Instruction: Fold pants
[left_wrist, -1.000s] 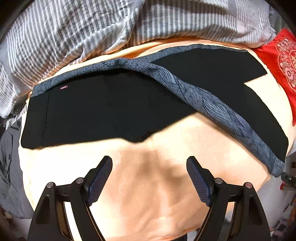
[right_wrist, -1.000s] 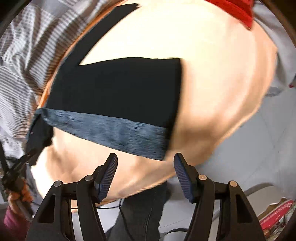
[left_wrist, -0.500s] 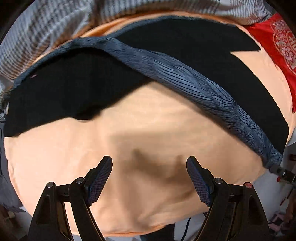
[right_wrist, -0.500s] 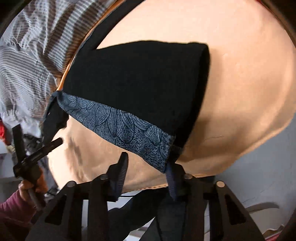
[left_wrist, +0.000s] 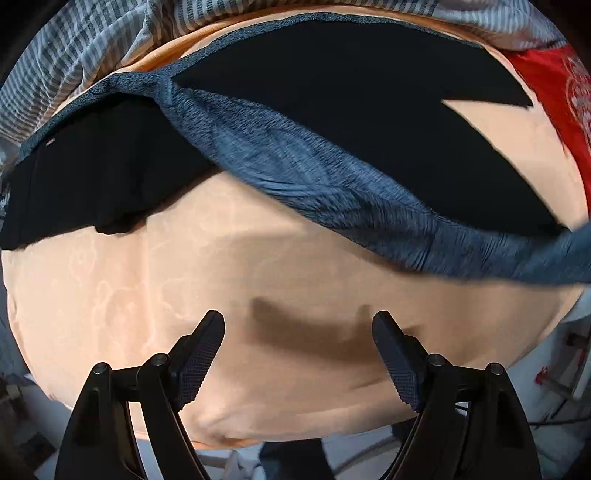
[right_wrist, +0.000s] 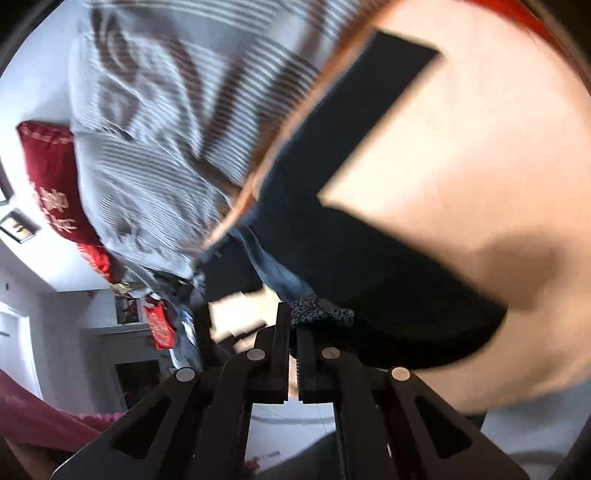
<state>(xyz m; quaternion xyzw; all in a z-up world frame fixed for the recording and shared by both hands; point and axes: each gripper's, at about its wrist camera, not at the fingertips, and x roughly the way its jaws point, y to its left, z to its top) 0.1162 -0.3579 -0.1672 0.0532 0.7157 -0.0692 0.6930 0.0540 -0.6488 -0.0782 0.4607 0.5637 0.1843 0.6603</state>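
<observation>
Fold barely begun. My right claw (right_wrist: 292, 332) is clamped on one hem of the pants (left_wrist: 332, 110), lifting it off the bed (left_wrist: 258, 277); my left claw (left_wrist: 298, 354) hangs spread and empty. Every fold remains.

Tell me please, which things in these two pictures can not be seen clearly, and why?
- Left wrist view: the lifted hem of the pants is blurred and cut by the right edge, so the right gripper holding it is not seen.
- Right wrist view: the striped bedding is smeared by motion.
- Right wrist view: the right gripper hides how much cloth sits between its fingers.
- Left wrist view: the small label is too small to read.
</observation>
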